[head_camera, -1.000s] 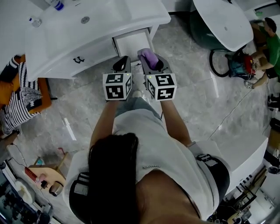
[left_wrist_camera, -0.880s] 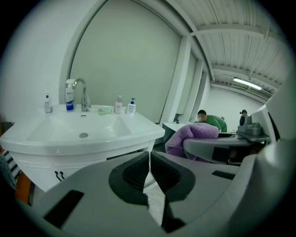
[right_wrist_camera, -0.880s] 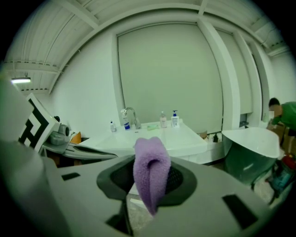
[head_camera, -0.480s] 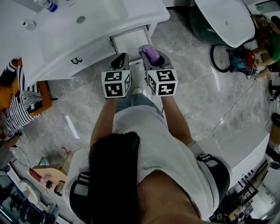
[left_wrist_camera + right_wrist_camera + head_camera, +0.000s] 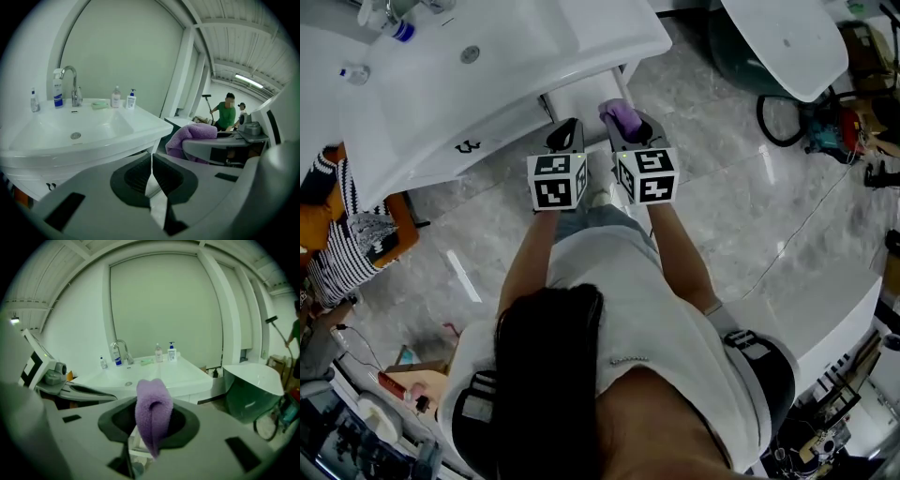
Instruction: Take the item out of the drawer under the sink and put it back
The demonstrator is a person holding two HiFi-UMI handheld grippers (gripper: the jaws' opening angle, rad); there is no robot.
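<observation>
Purple cloth (image 5: 153,413) pinched between the right gripper's (image 5: 627,129) jaws, near the front edge of the open drawer (image 5: 579,96) under the sink (image 5: 487,56). Left gripper (image 5: 565,137) closed, empty. Carry the cloth well inside the drawer's rim before releasing.

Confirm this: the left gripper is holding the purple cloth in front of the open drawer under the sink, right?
Not the left: the right gripper holds the purple cloth, clamped between its jaws in the right gripper view. The left gripper is shut on nothing. The rest stands.
</observation>
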